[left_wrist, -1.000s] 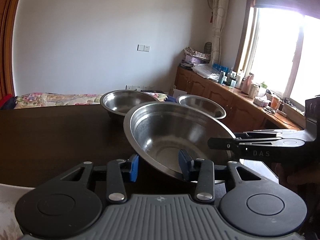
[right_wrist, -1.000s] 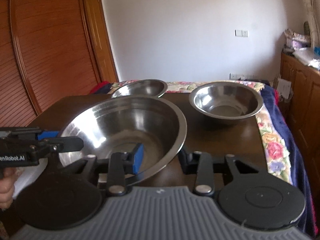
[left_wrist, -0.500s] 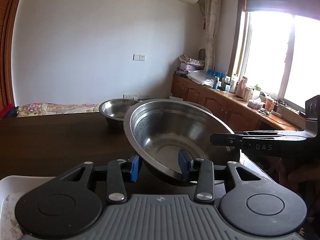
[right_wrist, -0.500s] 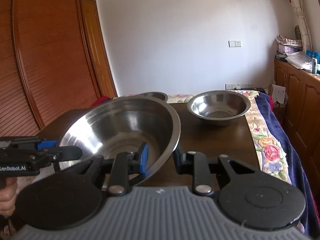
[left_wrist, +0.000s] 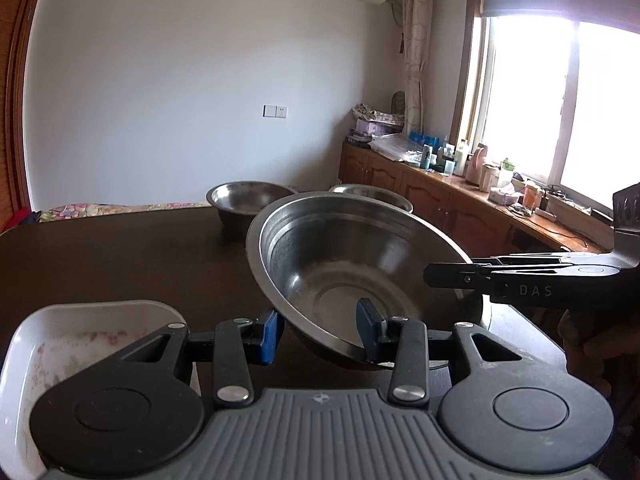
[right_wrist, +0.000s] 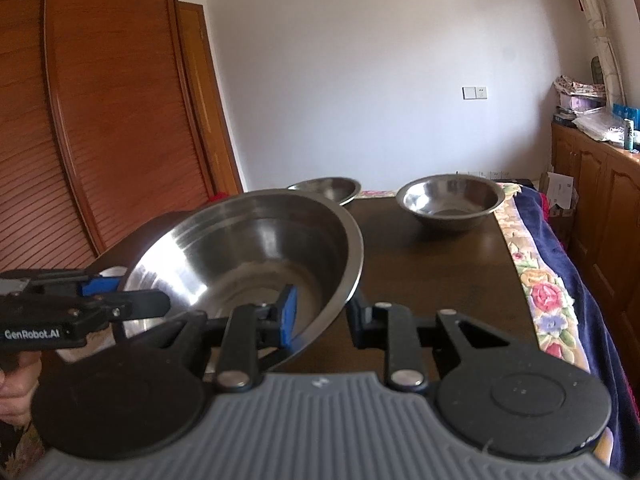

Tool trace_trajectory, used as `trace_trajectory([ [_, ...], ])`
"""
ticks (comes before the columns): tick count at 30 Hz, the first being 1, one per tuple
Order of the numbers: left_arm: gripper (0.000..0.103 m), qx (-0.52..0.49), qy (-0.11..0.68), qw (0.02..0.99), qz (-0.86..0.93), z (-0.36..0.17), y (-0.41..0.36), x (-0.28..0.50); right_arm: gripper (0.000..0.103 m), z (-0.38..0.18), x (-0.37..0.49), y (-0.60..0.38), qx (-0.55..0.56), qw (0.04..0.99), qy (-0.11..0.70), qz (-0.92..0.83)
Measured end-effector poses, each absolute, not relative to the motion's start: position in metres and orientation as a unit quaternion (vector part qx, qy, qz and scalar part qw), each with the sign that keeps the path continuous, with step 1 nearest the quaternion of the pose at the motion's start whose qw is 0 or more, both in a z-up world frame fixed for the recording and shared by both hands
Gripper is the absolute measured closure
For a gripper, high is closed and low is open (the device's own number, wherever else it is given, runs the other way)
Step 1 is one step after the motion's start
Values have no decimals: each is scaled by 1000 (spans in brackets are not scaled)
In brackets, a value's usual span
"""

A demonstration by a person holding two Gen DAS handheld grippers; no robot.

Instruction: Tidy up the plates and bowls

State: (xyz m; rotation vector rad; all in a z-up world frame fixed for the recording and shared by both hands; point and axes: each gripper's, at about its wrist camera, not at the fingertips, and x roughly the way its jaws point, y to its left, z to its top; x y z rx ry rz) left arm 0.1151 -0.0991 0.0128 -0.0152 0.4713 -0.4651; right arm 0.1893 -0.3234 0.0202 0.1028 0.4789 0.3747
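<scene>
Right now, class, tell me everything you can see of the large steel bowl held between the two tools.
The large steel bowl is round, shiny metal with a wide flared rim, a flat circular base and nothing inside. It hangs tilted above the dark table, not resting on it. The left gripper straddles its near wall; the right gripper clasps the opposite rim, with one pad inside and one outside.

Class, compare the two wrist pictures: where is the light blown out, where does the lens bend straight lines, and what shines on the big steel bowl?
Left wrist view: the window is blown out white; the door frame at the left edge bows. Right wrist view: even light, the wardrobe panels curve, and soft highlights streak inside the large steel bowl.
</scene>
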Motion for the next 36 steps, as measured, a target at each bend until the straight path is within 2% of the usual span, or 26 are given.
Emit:
trace_trajectory([
  [25,33,8,254,939,-233,-5,-102,118,74,4,174,-315,32,951,241,192],
  [31,28,5,255,938,-236,-7,-101,120,73,4,172,-314,34,950,241,194],
  [35,16,5,247,942,-227,-6,-97,118,71,5,171,-313,34,951,241,192],
  [36,15,5,245,943,-226,-6,-96,117,66,5,171,-313,32,952,239,190],
])
